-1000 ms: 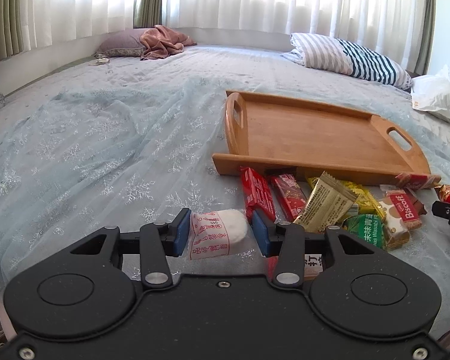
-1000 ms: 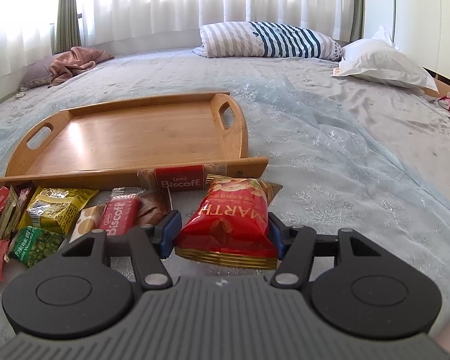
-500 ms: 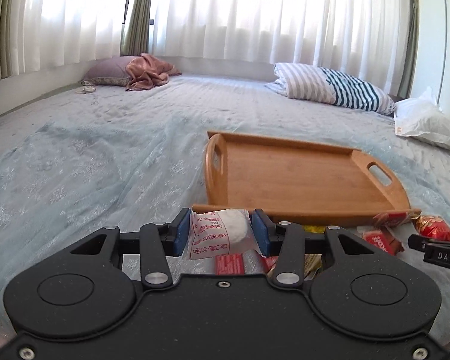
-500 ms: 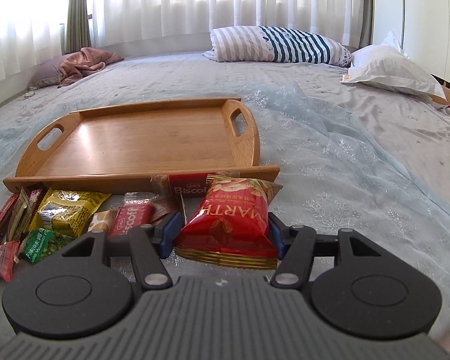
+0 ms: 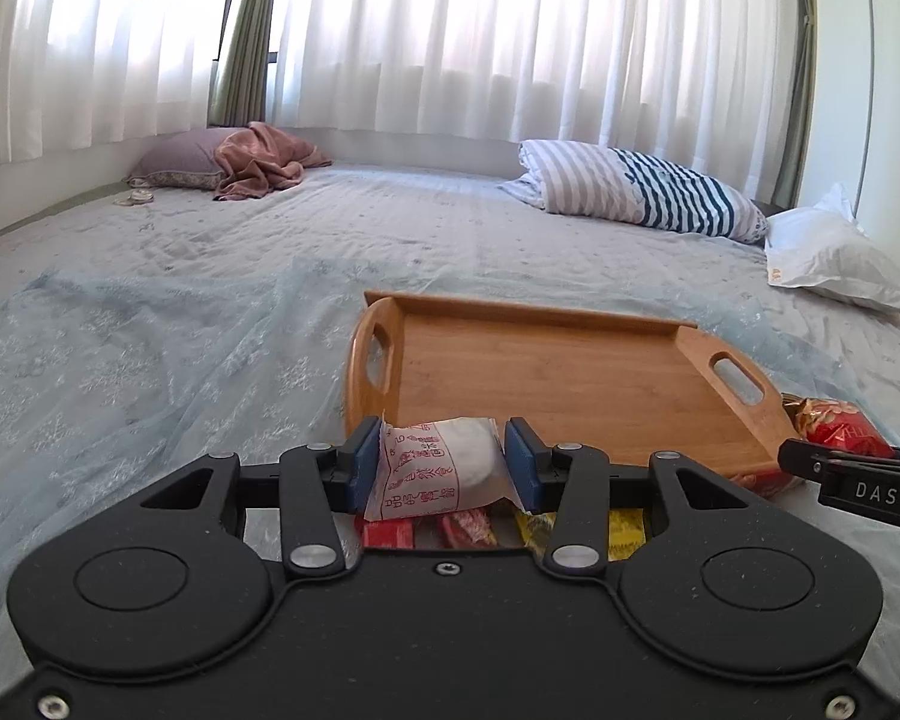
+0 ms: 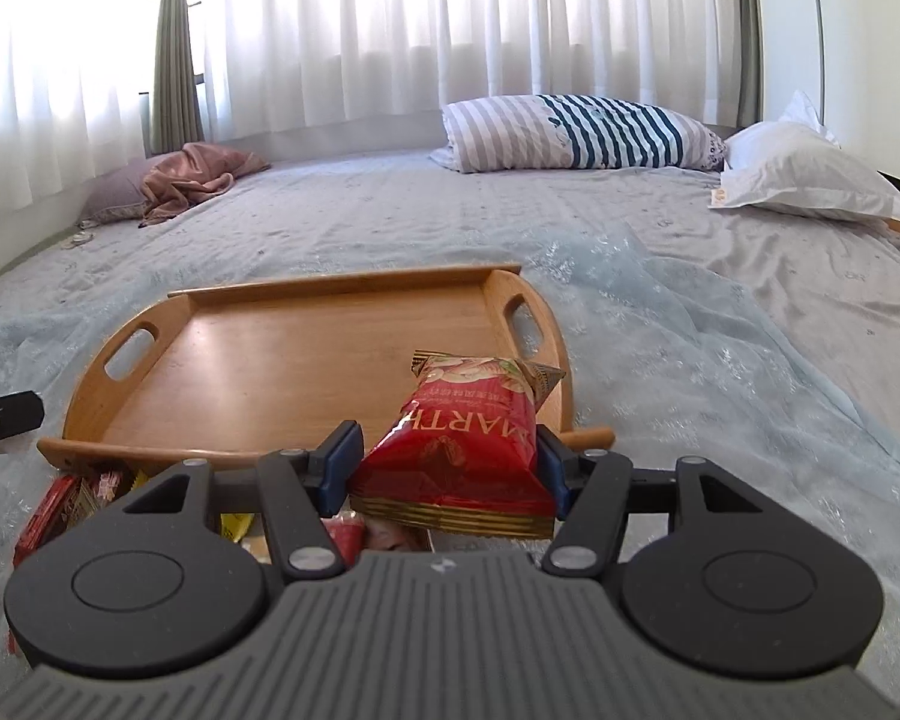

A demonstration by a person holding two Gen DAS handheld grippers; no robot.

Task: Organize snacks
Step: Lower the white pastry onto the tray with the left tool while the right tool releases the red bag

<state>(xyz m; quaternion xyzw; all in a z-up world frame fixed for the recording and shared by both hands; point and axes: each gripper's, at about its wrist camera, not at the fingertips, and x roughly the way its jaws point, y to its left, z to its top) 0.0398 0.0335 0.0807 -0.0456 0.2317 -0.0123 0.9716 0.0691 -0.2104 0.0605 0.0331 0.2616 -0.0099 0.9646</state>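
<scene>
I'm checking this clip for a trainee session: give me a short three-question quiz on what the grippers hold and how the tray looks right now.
1. True or false: the wooden tray already has snacks lying inside it.
2. Which packet does the right gripper hold? A) the white packet B) the red bag C) a green packet
3. Fill in: the loose snacks lie on the bedspread just outside the tray's ____ edge.

Key
1. False: its floor is bare.
2. B. The left gripper has its fingers shut on the white packet.
3. Near, the one closest to the cameras.
</scene>
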